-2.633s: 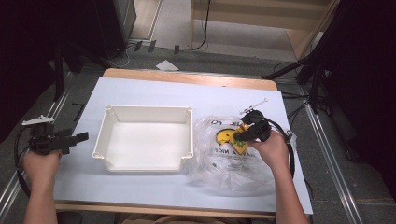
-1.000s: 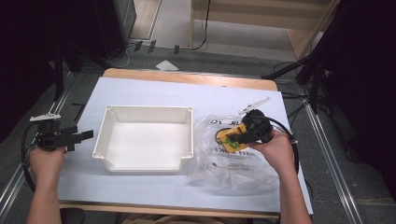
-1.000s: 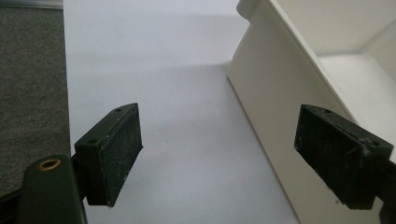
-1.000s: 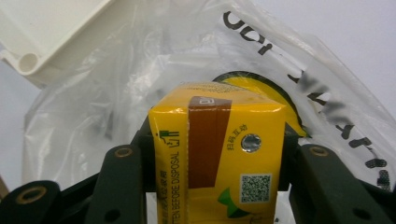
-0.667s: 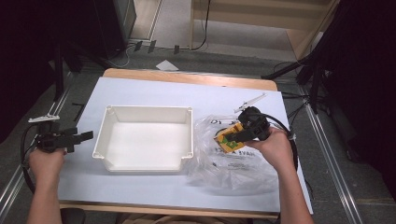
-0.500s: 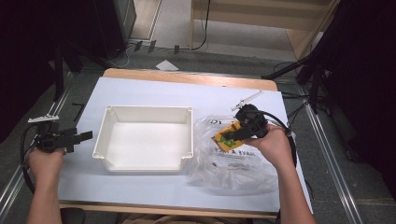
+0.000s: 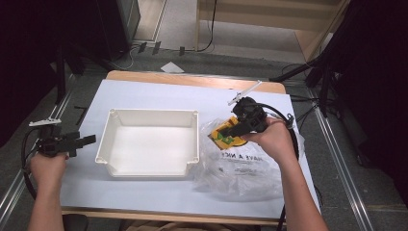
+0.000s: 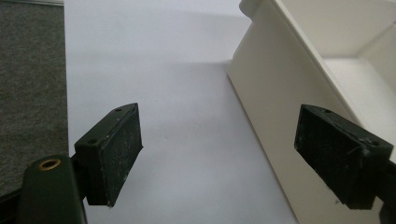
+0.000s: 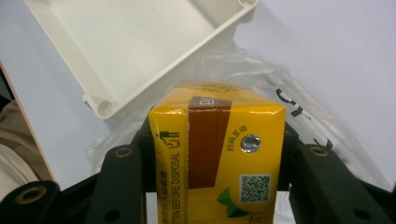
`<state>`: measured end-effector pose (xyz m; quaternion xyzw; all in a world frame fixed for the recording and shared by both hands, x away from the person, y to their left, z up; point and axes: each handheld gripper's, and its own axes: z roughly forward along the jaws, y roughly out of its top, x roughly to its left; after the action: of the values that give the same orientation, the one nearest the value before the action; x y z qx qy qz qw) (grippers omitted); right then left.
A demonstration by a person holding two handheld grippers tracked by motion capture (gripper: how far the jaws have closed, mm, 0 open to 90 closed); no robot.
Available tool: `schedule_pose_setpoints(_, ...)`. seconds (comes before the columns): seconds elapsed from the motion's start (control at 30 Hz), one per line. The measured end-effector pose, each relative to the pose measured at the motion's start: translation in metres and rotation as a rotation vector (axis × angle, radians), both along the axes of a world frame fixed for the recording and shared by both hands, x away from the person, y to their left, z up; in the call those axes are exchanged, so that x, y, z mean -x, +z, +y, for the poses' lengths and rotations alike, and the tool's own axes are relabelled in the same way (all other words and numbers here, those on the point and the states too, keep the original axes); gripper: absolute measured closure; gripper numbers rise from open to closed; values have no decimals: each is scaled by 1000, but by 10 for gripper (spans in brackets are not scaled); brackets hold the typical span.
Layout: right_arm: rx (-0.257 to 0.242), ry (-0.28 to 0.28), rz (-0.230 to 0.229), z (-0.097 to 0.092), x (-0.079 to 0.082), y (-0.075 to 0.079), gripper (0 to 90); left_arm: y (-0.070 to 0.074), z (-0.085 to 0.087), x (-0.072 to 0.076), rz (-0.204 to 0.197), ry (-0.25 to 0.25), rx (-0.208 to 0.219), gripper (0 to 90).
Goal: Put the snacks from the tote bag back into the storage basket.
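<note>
You are working with one white tray (image 7: pixel 150 144), one clear plastic bag (image 7: pixel 245 166), one yellow carton (image 7: pixel 225 135).

Your right gripper (image 7: pixel 236 129) is clamping carton above bag, just right of tray.

Carton is showing "BEFORE DISPOSAL" and QR code; bag is showing "HAVE A NIC…".

Your left gripper (image 8: pixel 231 156) is hanging with jaws spread, empty, beside tray's left wall.

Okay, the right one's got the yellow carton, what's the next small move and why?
Probably carry the yellow carton left toward the white tray: the right hand-held gripper holds it above the plastic bag, and the tray beside it looks bare.
</note>
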<state>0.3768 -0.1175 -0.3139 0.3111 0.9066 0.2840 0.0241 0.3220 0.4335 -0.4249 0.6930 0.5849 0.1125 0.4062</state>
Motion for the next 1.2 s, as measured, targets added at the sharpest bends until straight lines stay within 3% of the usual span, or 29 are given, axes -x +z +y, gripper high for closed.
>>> schedule_pose_setpoints(0.27, -14, 43, 4, 8, -5, 10, 543, -1, -1, -1, 6, -1, 1, 159)
schedule_pose_setpoints(0.47, -9, 52, -23, 15, -11, 13, 543, 0, -2, 0, -1, -3, 1, 159)
schedule_pose_setpoints(0.77, -21, 120, -26, 33, -21, 20, 542, 0, -2, 0, 3, -4, 2, 159)
schedule_pose_setpoints(1.2, -50, 201, -39, 55, -21, 26, 542, 1, 2, 2, -7, 8, 14, 159)
